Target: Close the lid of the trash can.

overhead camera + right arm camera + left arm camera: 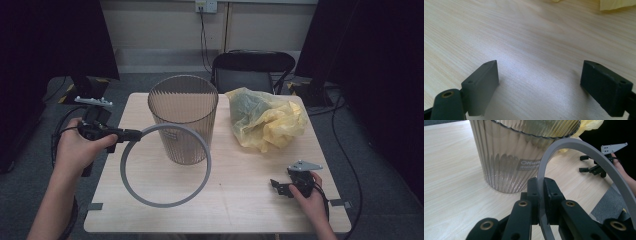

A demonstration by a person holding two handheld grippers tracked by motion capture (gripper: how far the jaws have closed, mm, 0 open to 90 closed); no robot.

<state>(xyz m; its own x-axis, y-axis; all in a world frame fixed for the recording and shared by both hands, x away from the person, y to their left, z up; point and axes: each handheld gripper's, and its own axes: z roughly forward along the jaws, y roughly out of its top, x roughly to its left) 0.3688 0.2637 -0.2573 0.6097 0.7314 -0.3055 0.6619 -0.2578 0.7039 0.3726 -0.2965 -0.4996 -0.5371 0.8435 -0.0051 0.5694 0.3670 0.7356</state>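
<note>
High view: left gripper point(131, 134) clamps the grey plastic ring point(165, 165) beside the ribbed translucent bin point(184, 119) | right gripper point(278, 185) rests wide apart, holding nothing, on the wooden table point(250, 200).

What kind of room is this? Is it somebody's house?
Probably not a house. It looks like a lab or test room: a plain wooden table on grey carpet, dark curtains at the sides, cables running to a wall socket, and a person holding a gripper in each hand.
</note>
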